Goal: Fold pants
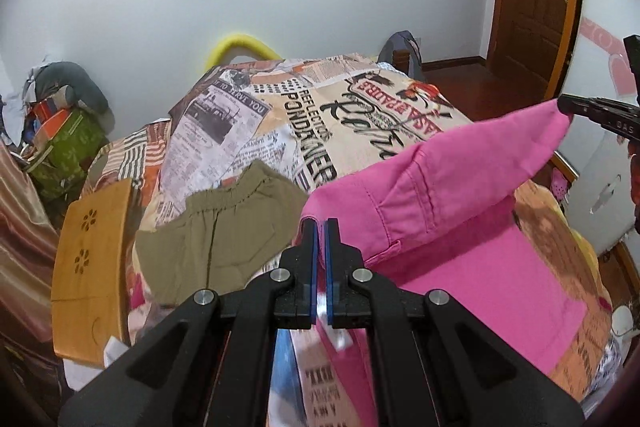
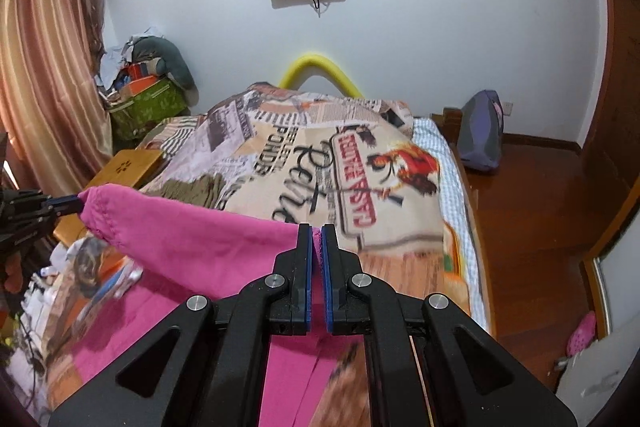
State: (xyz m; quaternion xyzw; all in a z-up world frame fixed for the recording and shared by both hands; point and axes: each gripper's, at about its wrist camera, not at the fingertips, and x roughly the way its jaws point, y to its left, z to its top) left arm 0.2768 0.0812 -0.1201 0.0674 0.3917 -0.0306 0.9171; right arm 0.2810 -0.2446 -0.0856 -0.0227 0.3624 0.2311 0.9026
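Note:
Bright pink pants hang lifted above the bed, stretched between both grippers, while their lower part lies flat on the cover. My left gripper is shut on one corner of the raised edge; from the right wrist view this gripper pinches the pink corner at the far left. My right gripper is shut on the other corner, with pink cloth showing between its blue pads. In the left wrist view it holds the pointed pink tip at the right.
The bed carries a newspaper-print cover. Olive shorts lie on it left of the pink pants. A wooden board leans at the bed's left side. Piled bags stand by the curtain; a backpack sits on the wooden floor.

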